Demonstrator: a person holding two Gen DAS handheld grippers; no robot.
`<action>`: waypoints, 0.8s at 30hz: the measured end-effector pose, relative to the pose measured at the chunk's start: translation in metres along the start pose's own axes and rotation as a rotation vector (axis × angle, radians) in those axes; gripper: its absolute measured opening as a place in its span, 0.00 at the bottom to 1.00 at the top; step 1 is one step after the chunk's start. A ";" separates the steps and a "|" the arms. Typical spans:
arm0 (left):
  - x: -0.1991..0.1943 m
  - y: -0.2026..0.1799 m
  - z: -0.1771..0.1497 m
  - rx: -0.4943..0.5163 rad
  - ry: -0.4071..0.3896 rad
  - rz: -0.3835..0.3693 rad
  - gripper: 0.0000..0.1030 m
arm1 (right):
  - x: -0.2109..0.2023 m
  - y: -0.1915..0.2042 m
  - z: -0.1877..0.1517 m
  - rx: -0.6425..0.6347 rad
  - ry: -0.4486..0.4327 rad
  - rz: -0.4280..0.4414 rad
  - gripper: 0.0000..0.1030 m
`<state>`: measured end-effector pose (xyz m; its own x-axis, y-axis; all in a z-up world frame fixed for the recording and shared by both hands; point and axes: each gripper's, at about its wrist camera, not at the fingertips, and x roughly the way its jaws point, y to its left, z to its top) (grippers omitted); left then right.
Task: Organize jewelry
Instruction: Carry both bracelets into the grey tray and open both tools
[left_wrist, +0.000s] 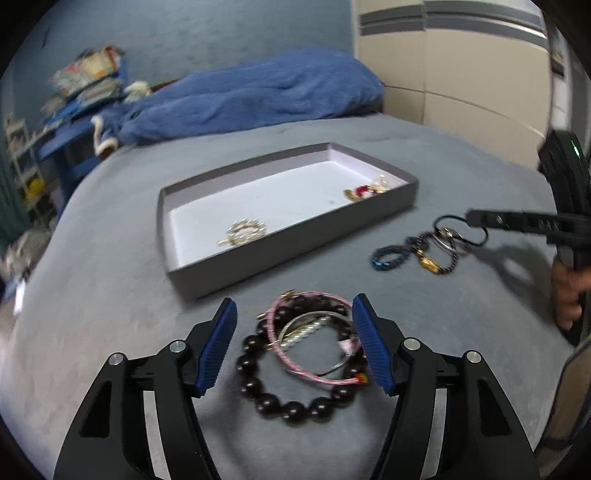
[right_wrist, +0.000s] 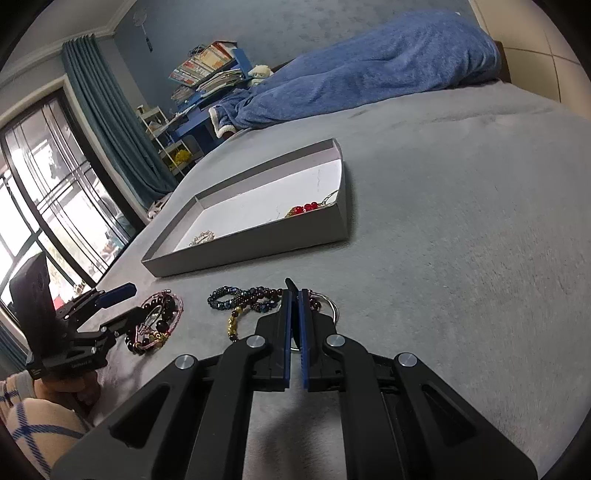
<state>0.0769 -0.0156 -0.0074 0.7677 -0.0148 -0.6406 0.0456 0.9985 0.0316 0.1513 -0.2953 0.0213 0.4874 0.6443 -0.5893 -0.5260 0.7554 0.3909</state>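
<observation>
A shallow grey box tray (left_wrist: 295, 242) (right_wrist: 258, 254) lies on the grey bed, holding a gold brooch (left_wrist: 243, 232) and a red and gold piece (left_wrist: 364, 190). My left gripper (left_wrist: 295, 345) is open, its blue pads either side of a pile: a black bead bracelet (left_wrist: 255, 373), a pink cord bracelet (left_wrist: 314, 373) and a silver bangle (left_wrist: 314, 326). My right gripper (right_wrist: 294, 295) (left_wrist: 471, 216) is shut on something thin and dark among a dark bead bracelet (right_wrist: 240, 297) (left_wrist: 406, 251) and a metal ring (right_wrist: 330, 302); what exactly it pinches is unclear.
A blue blanket (left_wrist: 251, 92) (right_wrist: 369, 62) lies at the far end of the bed. A blue shelf with books (right_wrist: 207, 81) and a window with teal curtains (right_wrist: 99, 110) stand to the left. A pale wardrobe (left_wrist: 461, 62) is at the right.
</observation>
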 end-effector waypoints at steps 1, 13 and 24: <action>0.004 0.006 0.000 -0.027 0.021 -0.013 0.64 | 0.000 0.000 0.000 0.003 0.001 0.000 0.04; 0.006 0.016 0.000 -0.070 0.054 -0.102 0.03 | -0.002 0.003 -0.001 -0.009 -0.005 0.005 0.04; -0.035 0.024 0.043 -0.086 -0.095 -0.151 0.03 | -0.011 0.013 0.027 -0.054 -0.035 0.016 0.04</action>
<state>0.0785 0.0066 0.0484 0.8131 -0.1658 -0.5580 0.1134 0.9853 -0.1275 0.1581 -0.2890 0.0522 0.5024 0.6606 -0.5579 -0.5704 0.7381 0.3604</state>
